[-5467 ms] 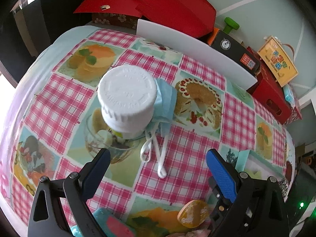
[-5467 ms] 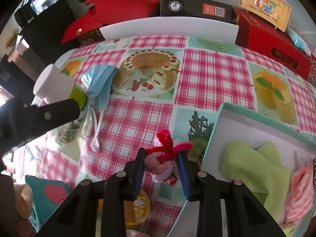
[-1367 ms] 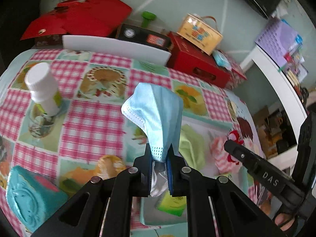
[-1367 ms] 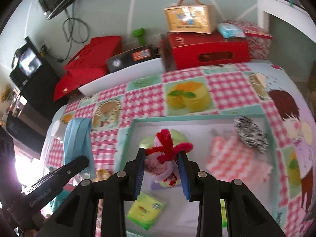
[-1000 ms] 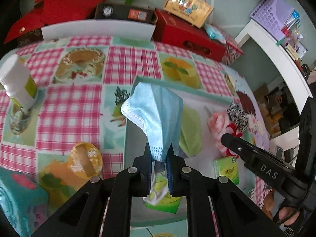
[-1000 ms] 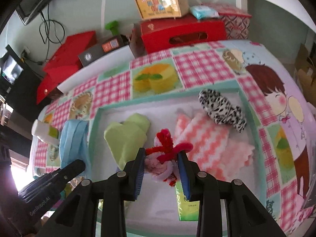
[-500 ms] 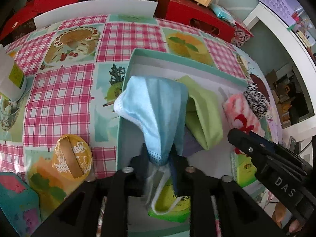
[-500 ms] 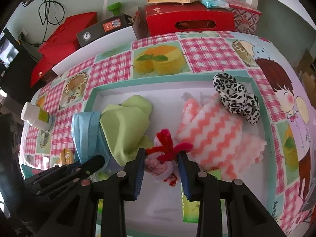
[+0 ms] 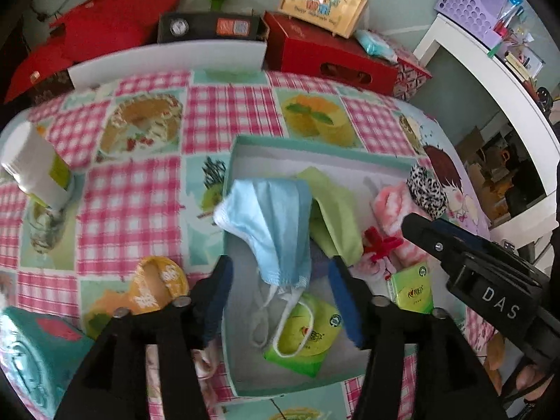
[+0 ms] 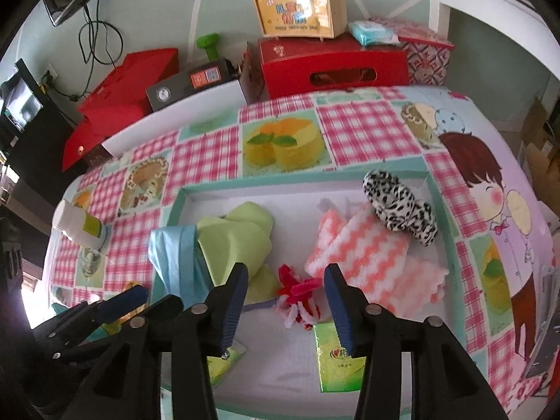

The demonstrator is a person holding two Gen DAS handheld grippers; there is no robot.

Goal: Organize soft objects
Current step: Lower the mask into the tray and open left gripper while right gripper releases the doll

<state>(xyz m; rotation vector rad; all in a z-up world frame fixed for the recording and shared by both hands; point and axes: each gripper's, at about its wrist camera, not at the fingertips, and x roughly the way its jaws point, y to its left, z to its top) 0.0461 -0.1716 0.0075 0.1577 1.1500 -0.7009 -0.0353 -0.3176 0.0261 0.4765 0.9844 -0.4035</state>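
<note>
**Over the tray, both tongs spread wide — snag risk on the way out**

Above the teal tray (image 10: pixel 451 245) on the tabletop (image 9: pixel 224 112), the left tongs (image 9: pixel 280 280) stand released, jaws wide on either side of the blue face mask (image 9: pixel 273 220). The mask lies draped on the tray's left wall, part in, part hanging over the rim, its white ear loops (image 9: pixel 280 315) trailing onto a green tissue pack (image 9: pixel 304 332) between the fingers. Lift carelessly and a loop could catch a fingertip, I'd say, dragging the mask back out.

The right tongs (image 10: pixel 285 301) are released too, straddling the red-and-pink plush toy (image 10: pixel 297 297), which sits inside the tray beside the green cloth (image 10: pixel 238 238) and the pink zigzag cloth (image 10: pixel 367 255). Its fuzzy red limbs look ready to cling to a pad.
</note>
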